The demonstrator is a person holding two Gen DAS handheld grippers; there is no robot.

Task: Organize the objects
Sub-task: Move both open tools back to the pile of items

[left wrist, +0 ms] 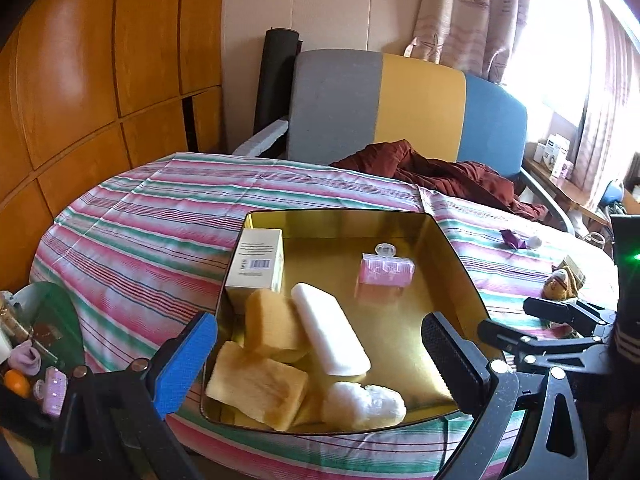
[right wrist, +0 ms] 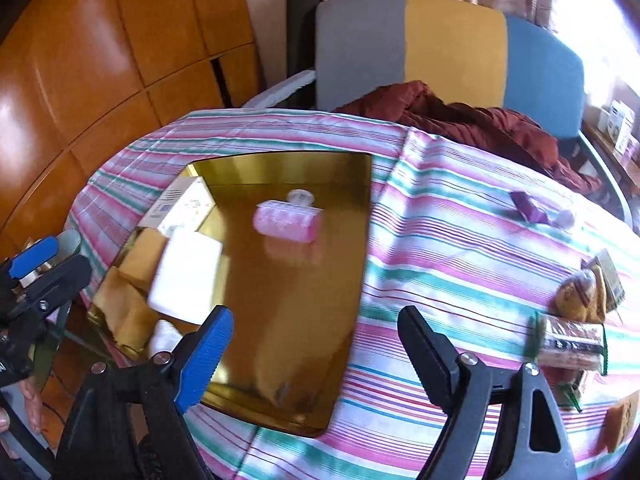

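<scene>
Both sets of tongs are hanging wide apart and holding nothing: the left tongs [left wrist: 320, 340] are hovering over the near end of the gold tray [left wrist: 460, 256], and the right tongs [right wrist: 316, 344] are hovering over the tray's near right edge. The tray is sitting on the striped desk [left wrist: 140, 216] and is already carrying a good share of the things: a cream box [left wrist: 258, 260] standing at its left wall, two yellow sponges [left wrist: 266, 356] lying against each other, a white bar [left wrist: 330, 330] resting across them, a white fluffy bundle [left wrist: 362, 402] at the near rim, and a pink roller clip [left wrist: 386, 268] lying alone in the middle. The sorting looks roughly half done. Still waiting on the cloth to the right are a purple item [right wrist: 528, 206], a small brown toy [right wrist: 580, 288], a wrapped packet [right wrist: 570, 346] and another sponge [right wrist: 620, 420]. More bits are sitting off to the left, including a lilac clip [left wrist: 54, 394].
</scene>
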